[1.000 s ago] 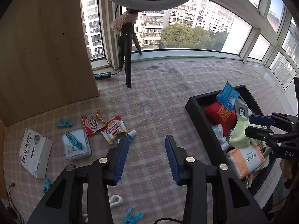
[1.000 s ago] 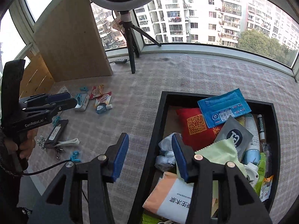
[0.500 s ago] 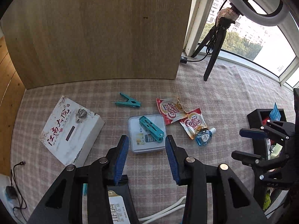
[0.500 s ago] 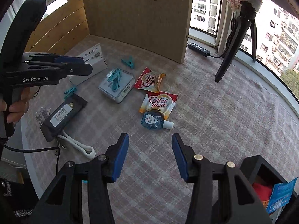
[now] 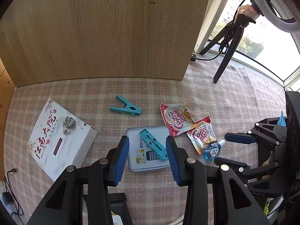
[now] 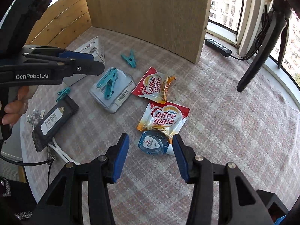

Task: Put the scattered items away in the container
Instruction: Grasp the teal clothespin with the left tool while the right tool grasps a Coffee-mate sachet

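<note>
My left gripper (image 5: pixel 147 155) is open and empty, its fingers either side of a clear flat case (image 5: pixel 148 150) with a teal clothespin (image 5: pixel 153 147) lying on it. My right gripper (image 6: pixel 151 153) is open and empty just above a small blue bottle (image 6: pixel 153 145). Two Coffee mate sachets (image 6: pixel 164 118) (image 6: pixel 153 86) lie beside the bottle. The case (image 6: pixel 112 89), another teal clothespin (image 6: pixel 129 58), and a white printed box (image 5: pixel 60 136) lie on the checked cloth. The black container shows only as a corner (image 6: pixel 271 200).
A wooden panel (image 5: pixel 105 31) stands behind the items. A black tripod (image 6: pixel 262 43) and a power strip (image 6: pixel 217 46) are at the right by the window. A black case (image 6: pixel 54 120), a white cable (image 6: pixel 60 153) and a small teal clip (image 6: pixel 63 93) lie left.
Both grippers swung left away from the black container toward the scattered items. The left now straddles the clear case; the right has dropped close over the blue bottle. Both stayed open.
</note>
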Available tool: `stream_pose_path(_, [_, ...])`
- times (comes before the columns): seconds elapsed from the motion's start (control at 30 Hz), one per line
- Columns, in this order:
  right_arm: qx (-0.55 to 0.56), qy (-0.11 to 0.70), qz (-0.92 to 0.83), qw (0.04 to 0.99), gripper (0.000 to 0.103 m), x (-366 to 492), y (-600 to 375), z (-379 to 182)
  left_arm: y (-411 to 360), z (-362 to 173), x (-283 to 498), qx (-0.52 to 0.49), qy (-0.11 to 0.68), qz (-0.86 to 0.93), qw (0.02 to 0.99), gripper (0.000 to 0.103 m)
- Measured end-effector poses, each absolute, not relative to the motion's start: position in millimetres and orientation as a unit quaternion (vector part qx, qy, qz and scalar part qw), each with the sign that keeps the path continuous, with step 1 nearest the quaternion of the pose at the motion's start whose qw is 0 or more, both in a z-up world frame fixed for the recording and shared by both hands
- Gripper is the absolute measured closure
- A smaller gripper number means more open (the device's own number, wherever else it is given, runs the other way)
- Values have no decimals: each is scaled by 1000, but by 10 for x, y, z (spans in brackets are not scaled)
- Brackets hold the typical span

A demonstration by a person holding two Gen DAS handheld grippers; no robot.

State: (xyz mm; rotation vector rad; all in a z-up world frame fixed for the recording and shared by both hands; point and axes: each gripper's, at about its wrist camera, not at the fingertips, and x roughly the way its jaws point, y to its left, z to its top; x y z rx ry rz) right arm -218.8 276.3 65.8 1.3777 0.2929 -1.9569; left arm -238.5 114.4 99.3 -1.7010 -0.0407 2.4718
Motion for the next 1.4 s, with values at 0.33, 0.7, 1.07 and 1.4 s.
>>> stream_pose_path(0.33, [564, -14, -776, 282, 61, -2775, 2771, 623, 1216, 934, -2428, -575, 2, 816, 63, 66])
stream_pose_path(0.7, [579, 26, -760, 293, 74, -2932, 2327, 435, 1203, 748, -2576, -602, -9, 796, 57, 68])
stream_pose_path(1.07, [575, 38, -767, 283, 93, -2968, 2237, 341, 1283, 618, -2585, -613, 15, 788, 57, 92])
stream_pose_path(1.4, [555, -17, -784, 277, 98, -2879, 2537, 504, 1161, 912, -2441, -587, 9, 808, 57, 92])
